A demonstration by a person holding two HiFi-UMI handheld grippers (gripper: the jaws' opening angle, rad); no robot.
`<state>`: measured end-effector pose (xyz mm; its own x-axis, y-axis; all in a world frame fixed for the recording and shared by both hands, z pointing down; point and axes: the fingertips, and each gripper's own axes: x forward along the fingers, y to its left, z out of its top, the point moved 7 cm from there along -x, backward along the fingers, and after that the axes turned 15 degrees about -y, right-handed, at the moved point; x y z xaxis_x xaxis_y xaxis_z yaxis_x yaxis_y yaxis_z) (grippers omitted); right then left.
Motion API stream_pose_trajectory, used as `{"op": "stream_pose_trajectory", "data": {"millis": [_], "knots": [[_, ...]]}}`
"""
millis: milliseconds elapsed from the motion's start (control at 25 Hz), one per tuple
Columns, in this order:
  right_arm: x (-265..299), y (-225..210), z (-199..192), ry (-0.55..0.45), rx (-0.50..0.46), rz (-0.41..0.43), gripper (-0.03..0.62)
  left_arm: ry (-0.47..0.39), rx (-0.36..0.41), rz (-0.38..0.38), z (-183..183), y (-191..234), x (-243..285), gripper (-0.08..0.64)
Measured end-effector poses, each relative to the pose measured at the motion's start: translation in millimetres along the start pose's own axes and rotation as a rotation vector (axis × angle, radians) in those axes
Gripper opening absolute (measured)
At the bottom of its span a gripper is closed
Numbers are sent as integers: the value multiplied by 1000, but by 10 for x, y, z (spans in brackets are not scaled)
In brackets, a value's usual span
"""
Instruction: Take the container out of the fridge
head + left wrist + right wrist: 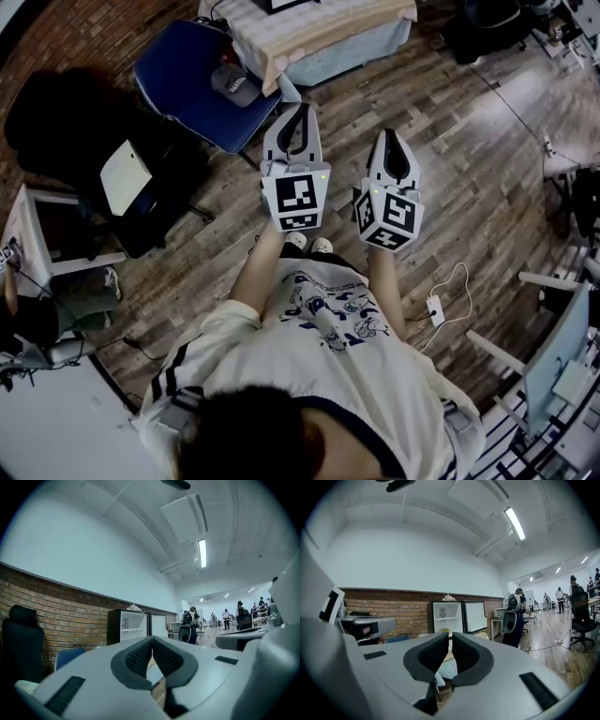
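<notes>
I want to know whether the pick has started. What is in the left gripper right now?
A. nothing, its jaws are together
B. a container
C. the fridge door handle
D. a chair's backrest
A: in the left gripper view the left gripper has its jaws meeting with nothing between them, and the fridge stands far off across the room.

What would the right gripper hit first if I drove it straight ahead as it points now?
Probably the cloth-covered table, which lies just ahead of the right gripper. The fridge appears to stand beyond it, though depth is hard to judge.
</notes>
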<state>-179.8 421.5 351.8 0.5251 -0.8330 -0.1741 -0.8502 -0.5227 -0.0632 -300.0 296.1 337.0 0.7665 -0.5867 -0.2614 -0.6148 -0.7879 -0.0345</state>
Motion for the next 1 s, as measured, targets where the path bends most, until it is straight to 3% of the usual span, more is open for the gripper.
{"op": "stream_pose_trajectory", "data": {"millis": [680, 1000], "knots": [[-47, -273, -165, 69, 45, 104, 46, 30, 20, 77, -81, -345, -82, 18], [79, -323, -242, 83, 52, 100, 46, 42, 18, 92, -164, -301, 28, 18]]}}
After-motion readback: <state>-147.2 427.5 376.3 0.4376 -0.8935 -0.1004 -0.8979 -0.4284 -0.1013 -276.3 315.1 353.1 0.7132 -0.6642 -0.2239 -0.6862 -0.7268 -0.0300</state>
